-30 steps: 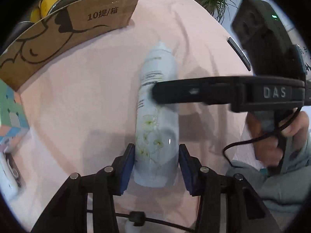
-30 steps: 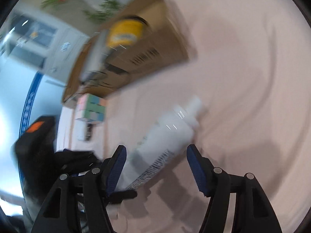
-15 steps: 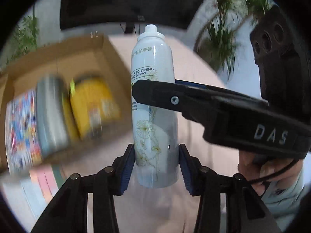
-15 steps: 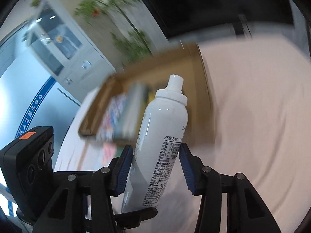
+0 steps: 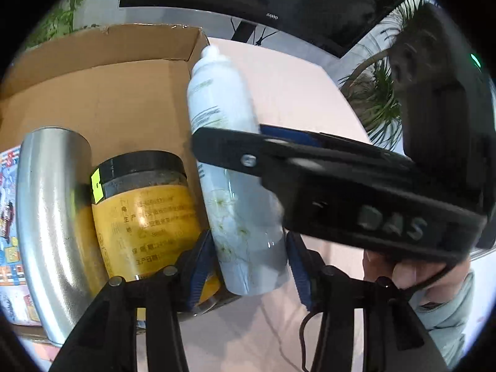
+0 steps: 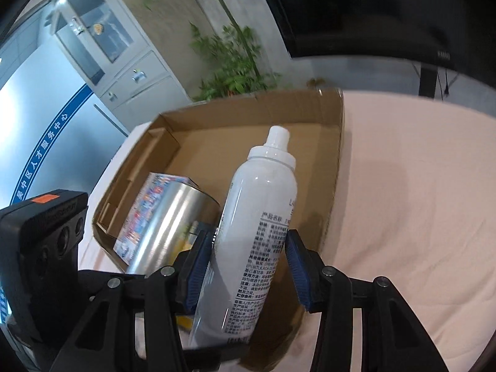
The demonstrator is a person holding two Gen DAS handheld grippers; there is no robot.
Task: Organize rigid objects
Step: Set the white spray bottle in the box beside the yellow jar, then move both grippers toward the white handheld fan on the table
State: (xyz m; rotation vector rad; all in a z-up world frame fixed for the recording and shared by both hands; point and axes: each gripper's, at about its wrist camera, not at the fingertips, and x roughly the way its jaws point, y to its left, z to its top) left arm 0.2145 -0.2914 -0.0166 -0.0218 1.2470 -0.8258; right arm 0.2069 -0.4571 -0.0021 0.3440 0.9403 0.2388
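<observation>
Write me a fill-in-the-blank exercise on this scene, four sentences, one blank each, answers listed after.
1. The white spray bottle sits between the fingers of ____ grippers at once.
2. The cardboard box rests on a ____ tablecloth.
3. The jar with the yellow label has a ____ lid.
4. Beside that jar in the box lies a shiny ____ cylinder.

Missing words: both; pink; black; metal
</observation>
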